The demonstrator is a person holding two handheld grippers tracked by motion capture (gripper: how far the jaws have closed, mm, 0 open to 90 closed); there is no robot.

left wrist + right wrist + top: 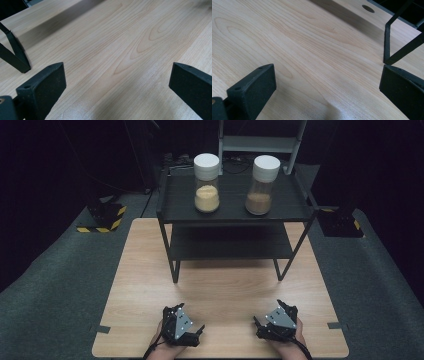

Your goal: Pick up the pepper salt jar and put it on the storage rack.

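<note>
At the near edge of the pale wood-grain desk (pixel 220 285), two hands each hold a set of tongs: the left tongs (pixel 192 338) lie at the left of the high view and the right tongs (pixel 261 326) at its right, well apart from each other, each topped with a grey three-cornered plate. Both sets rest low on the desk, and in each gripper view the two black jaws stand wide apart with only bare wood between them, gripping nothing. In the left gripper view a foot of the black rack (pixel 17 56) stands on the desk beyond the left jaw; in the right gripper view another foot of it (pixel 390 50) stands just beyond the right jaw, and farther off a small round hole (pixel 368 8) shows in the desk top. Past the open middle of the desk stands the two-tier black rack (pixel 235 207), its lower shelf bare. On its upper shelf two clear jars with white lids stand upright and apart: the left jar (pixel 206 182) holds a light yellowish powder, the right jar (pixel 261 185) a darker brown one. No label or writing can be read on either jar. Behind the rack, a pale metal frame (pixel 260 142) rises in the dark.
</note>
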